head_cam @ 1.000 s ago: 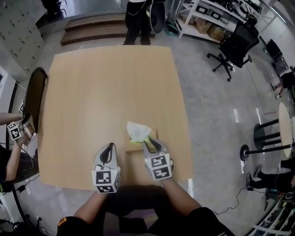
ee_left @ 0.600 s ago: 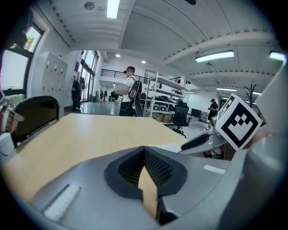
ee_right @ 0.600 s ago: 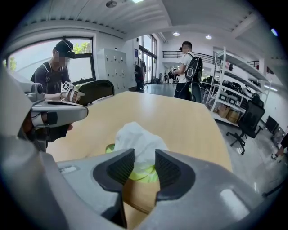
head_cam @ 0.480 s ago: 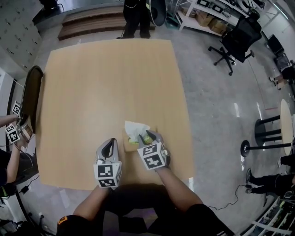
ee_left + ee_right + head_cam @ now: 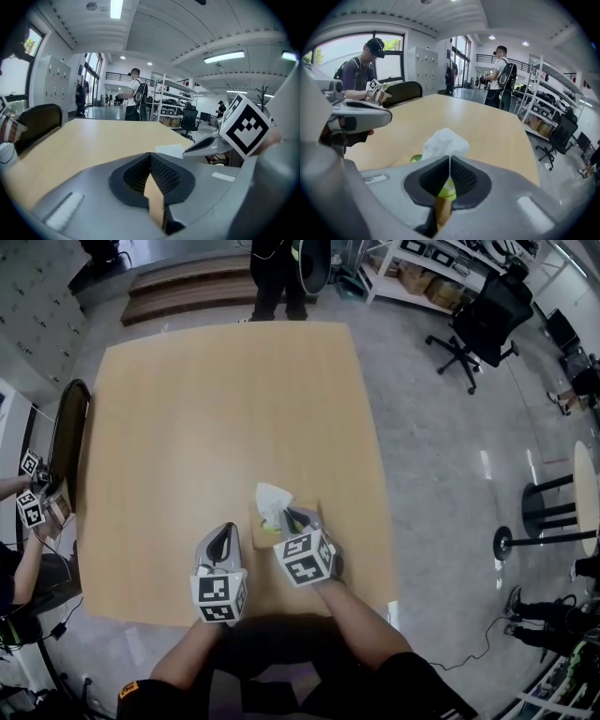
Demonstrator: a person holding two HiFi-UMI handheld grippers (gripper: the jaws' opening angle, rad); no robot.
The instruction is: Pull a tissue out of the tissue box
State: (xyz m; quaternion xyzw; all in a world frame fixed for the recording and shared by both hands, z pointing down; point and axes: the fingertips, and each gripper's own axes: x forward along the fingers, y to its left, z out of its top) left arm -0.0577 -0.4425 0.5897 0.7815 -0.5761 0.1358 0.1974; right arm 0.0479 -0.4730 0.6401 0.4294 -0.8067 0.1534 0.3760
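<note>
Just beyond right gripper [image 5: 292,518] tips: white tissue [image 5: 272,500] standing up from tissue box [image 5: 262,534]. Right jaws pressed together, thin lower edge of tissue pinched between tips. Green box opening shows under them in right gripper view. Box sits near front edge of table [image 5: 225,409], directly beneath right gripper. Left gripper [image 5: 223,536] just left of box, not touching it. Its jaws are closed on nothing, with bare tabletop visible through gap behind tips.
</note>
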